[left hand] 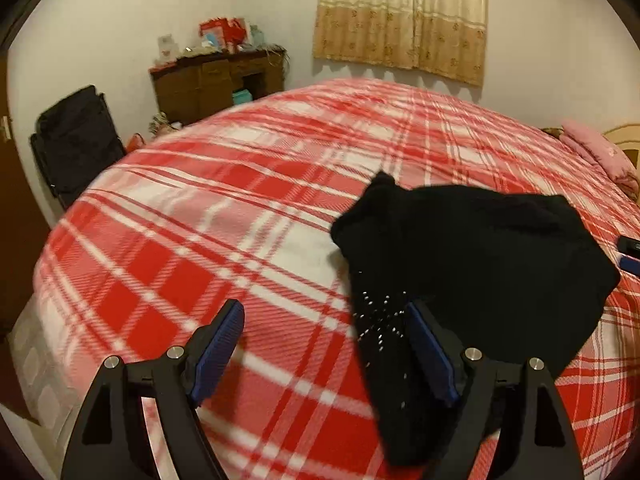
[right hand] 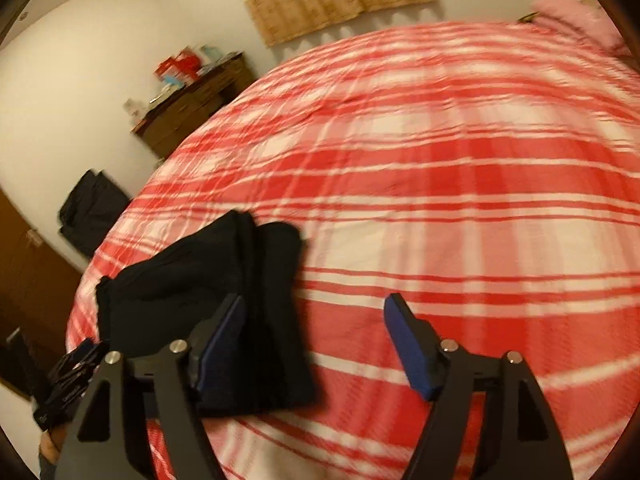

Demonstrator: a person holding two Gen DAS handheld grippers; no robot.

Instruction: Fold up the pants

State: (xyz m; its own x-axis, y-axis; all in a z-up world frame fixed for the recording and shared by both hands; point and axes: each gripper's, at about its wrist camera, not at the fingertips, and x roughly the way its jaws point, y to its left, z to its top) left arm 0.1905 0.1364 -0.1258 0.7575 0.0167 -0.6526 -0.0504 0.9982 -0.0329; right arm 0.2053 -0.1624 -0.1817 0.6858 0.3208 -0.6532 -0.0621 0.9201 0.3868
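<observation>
The black pants (left hand: 472, 248) lie in a folded bundle on the red-and-white plaid bedspread (left hand: 208, 240), with a patch of small shiny studs at the near edge. My left gripper (left hand: 326, 312) is open. Its right finger (left hand: 430, 344) rests over the pants' near edge, its left finger over bare bedspread, and the pads press on nothing. In the right wrist view the pants (right hand: 192, 280) lie at lower left. My right gripper (right hand: 316, 308) is open beside them, its left finger (right hand: 220, 340) over the cloth and its right finger over the bedspread (right hand: 460, 200).
A brown dresser (left hand: 216, 80) with boxes on top stands against the far wall, a dark suitcase (left hand: 76, 140) to its left. A pink pillow (left hand: 600, 156) lies at the bed's far right. A beige curtain (left hand: 400, 12) hangs behind. The bed's edge drops off at left.
</observation>
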